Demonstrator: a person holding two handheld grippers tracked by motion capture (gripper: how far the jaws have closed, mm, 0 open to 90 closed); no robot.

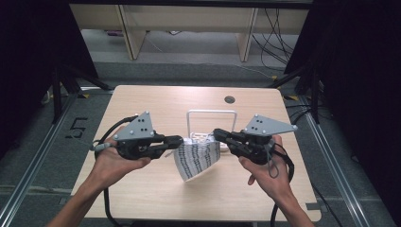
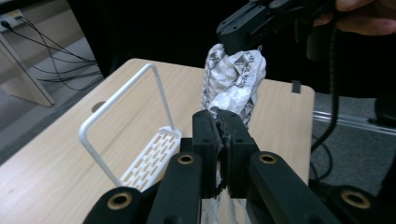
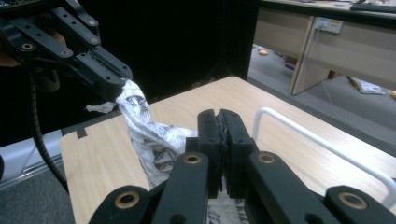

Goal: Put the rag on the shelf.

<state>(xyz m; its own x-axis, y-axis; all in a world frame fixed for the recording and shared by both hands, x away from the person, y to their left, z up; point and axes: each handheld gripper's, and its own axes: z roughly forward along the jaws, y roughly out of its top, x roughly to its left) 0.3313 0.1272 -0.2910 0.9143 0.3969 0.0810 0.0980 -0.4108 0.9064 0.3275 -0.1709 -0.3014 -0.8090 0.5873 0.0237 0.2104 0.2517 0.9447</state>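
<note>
A white cloth with a dark printed pattern (image 1: 197, 158) hangs between my two grippers above the wooden table (image 1: 142, 104). My left gripper (image 1: 178, 140) is shut on the cloth's left corner, and my right gripper (image 1: 216, 134) is shut on its right corner. In the left gripper view the black jaws (image 2: 223, 122) pinch the cloth (image 2: 233, 79), and the other gripper (image 2: 243, 28) holds its far end. In the right gripper view the jaws (image 3: 218, 122) clamp the cloth (image 3: 154, 140), which stretches to the other gripper (image 3: 109, 86).
A white wire rack (image 1: 211, 113) with a slotted base (image 2: 154, 156) stands on the table just behind the cloth. A round cable hole (image 1: 230, 99) lies near the table's far edge. Desks and cables are on the floor beyond.
</note>
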